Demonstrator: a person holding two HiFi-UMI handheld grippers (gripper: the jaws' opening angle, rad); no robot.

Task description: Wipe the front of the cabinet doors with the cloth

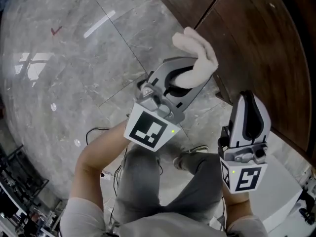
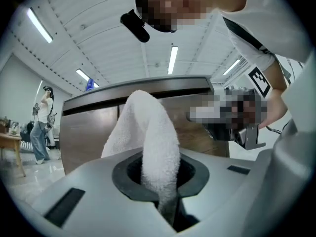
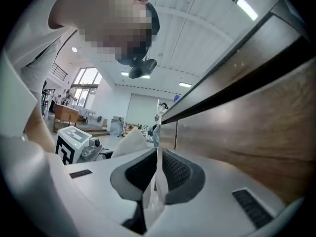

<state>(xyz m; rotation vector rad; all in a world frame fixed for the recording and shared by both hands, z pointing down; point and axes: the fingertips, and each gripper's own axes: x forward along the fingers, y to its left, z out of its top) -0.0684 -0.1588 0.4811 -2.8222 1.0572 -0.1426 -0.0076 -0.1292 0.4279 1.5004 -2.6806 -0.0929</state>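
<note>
Left gripper [image 1: 183, 79]: tilted up and forward toward the cabinet. Its marker cube [image 1: 149, 128] faces the head camera.
Left jaws: closed tight on the cloth, which is pinched at the bottom of the dark pads.
Cloth [image 2: 148, 137]: white terry, gripped by its lower end. The rest rises out of the jaws as a folded hump well past the fingertips [image 1: 174, 62]. In the head view it bulges beyond the gripper's tip toward the cabinet's lower edge.
Cloth to cabinet: in front of the door and close to it. No view shows whether it touches the wood.
Right gripper [image 1: 247, 102]: just to the right of the left one and nearer the person's body, pointing at the cabinet front.
Right jaws: brought together with only a hairline seam between the ribbed pads [image 3: 175, 171]. Nothing is held between them.
Person: grey trousers [image 1: 143, 181] and one shoe [image 1: 191, 155] show below the grippers, with a forearm [image 1: 101, 149] leading to the left gripper.
Cabinet doors [image 1: 256, 43]: dark brown wood grain with a darker band under the top, running along the right side. The right gripper view shows a vertical seam [image 3: 176, 132] between two doors.
Floor [image 1: 69, 58]: grey veined marble with bright light reflections.
Far room: a standing person [image 2: 43, 122] beside a wooden table [image 2: 11, 143], under strip lights in a white ceiling.
</note>
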